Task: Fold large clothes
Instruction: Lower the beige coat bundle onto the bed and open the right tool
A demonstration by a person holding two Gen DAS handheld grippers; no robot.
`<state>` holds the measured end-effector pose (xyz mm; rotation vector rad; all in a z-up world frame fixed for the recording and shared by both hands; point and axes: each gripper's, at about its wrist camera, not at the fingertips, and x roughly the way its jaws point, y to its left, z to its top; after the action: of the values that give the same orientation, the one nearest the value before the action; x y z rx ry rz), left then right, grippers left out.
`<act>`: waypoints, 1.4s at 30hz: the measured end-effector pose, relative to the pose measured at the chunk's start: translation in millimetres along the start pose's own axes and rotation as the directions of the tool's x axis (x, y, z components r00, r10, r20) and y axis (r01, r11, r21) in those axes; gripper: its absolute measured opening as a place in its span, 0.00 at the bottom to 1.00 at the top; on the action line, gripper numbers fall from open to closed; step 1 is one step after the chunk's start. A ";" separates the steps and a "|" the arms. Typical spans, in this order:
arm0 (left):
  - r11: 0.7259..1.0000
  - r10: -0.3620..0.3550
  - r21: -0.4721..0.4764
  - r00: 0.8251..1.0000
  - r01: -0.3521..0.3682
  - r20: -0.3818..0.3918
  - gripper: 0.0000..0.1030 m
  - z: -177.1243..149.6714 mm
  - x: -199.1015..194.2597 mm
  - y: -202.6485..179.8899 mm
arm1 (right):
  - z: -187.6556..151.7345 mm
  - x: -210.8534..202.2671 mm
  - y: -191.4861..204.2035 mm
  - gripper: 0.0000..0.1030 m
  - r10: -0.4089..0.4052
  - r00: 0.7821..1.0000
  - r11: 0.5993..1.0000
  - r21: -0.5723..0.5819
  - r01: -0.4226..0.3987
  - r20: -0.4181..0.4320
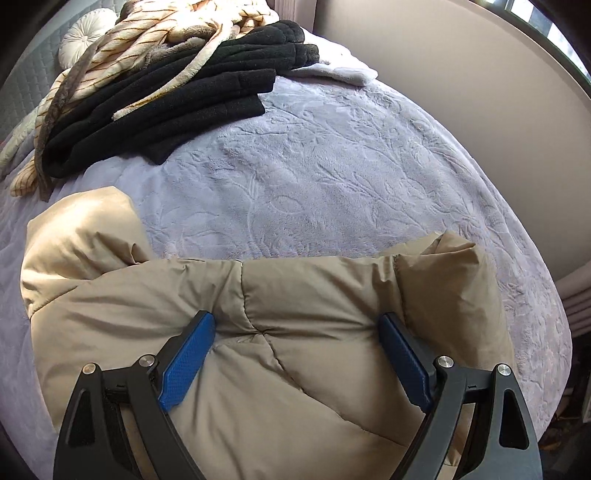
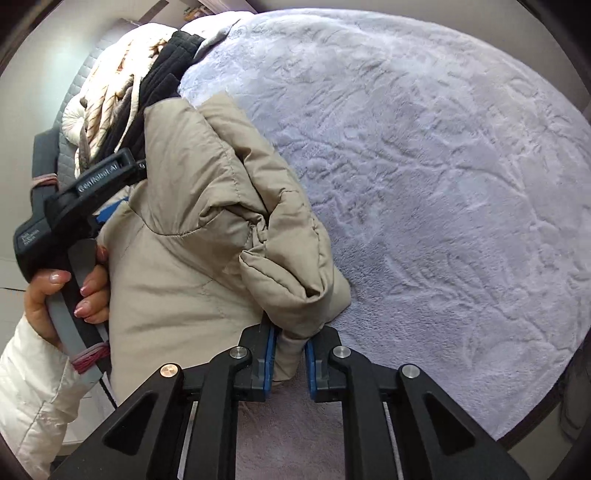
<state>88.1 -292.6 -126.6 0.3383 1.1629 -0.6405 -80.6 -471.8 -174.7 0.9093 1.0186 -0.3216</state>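
Note:
A beige puffer jacket (image 1: pixel 258 332) lies bunched on the lavender plush bed cover (image 1: pixel 351 166). My left gripper (image 1: pixel 295 332) is open wide, its blue pads (image 1: pixel 188 362) on either side of a thick fold of the jacket, pressing into it. In the right wrist view the jacket (image 2: pixel 192 229) hangs in a heap, and my right gripper (image 2: pixel 290 350) is shut on a narrow end of it, likely a sleeve or corner. The left gripper's body (image 2: pixel 85 192) shows at the left of that view, held by a hand (image 2: pixel 55 295).
A pile of black fleece (image 1: pixel 177 99) and cream striped clothes (image 1: pixel 147 40) lies at the far left of the bed, with a round white cushion (image 1: pixel 85 35) behind. A wall (image 1: pixel 443 66) runs along the bed's right side. The bed cover (image 2: pixel 443 184) spreads to the right.

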 end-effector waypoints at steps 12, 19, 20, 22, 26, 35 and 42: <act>0.999 0.033 -0.004 0.999 -0.033 -0.006 0.89 -0.6 5.4 -0.2 | 43.2 -63.6 59.8 0.15 0.078 0.981 0.968 -0.250 -0.032 0.176; 0.998 0.056 -0.014 0.998 -0.056 -0.005 0.89 3.0 5.4 0.8 | 67.5 -13.2 88.1 0.15 0.077 0.995 0.927 -0.372 -0.048 0.063; 0.998 0.058 -0.017 0.998 -0.058 -0.005 0.89 3.3 4.1 1.1 | 70.5 -1.4 90.5 0.15 0.067 0.996 0.923 -0.384 -0.042 0.052; 0.997 0.068 -0.026 0.998 -0.068 -0.003 0.89 4.2 -0.4 2.4 | 74.9 22.1 93.9 0.15 0.030 0.999 0.910 -0.415 -0.013 0.034; 0.993 0.071 -0.096 0.997 -0.069 0.017 0.89 2.6 -28.6 11.6 | 78.2 70.4 76.1 0.15 -0.082 0.996 0.913 -0.404 0.057 -0.046; 0.976 0.096 -0.196 0.995 -0.095 -0.005 0.89 -50.4 -93.8 66.0 | 75.7 81.8 64.7 0.15 -0.106 0.991 0.915 -0.398 0.064 -0.083; 0.940 0.089 -0.322 0.993 -0.112 -0.083 0.89 -95.7 -104.9 87.7 | 72.5 53.7 69.6 0.25 -0.101 0.989 0.918 -0.394 0.052 -0.105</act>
<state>46.2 -140.5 -72.1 0.1360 1.2846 -0.3397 33.1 -477.1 -169.6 0.5314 1.1841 -0.1190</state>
